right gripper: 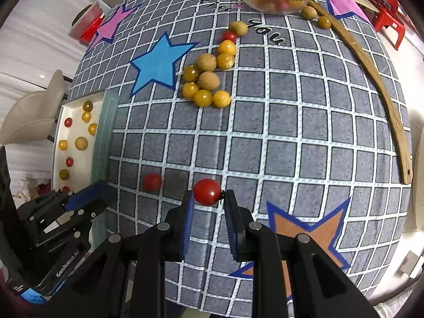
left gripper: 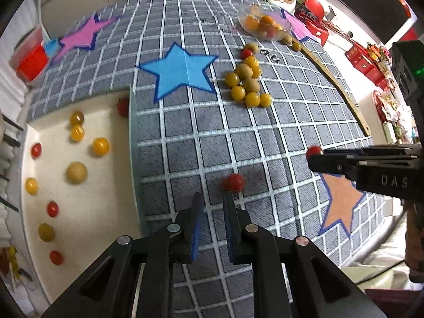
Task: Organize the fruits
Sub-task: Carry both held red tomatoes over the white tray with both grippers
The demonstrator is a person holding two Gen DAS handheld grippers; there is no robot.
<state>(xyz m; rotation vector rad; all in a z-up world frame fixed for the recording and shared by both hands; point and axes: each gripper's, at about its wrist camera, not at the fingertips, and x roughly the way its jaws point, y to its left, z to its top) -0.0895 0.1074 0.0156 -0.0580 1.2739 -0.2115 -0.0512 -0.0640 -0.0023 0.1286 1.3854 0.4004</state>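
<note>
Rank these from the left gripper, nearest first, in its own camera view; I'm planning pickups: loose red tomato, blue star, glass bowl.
1. Loose red tomato, just ahead of the left gripper.
2. Blue star, mid-cloth, ahead-left.
3. Glass bowl, far edge, right.

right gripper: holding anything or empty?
Holding. The right gripper is shut on a red cherry tomato, pinched between both fingers above the grid cloth.
</note>
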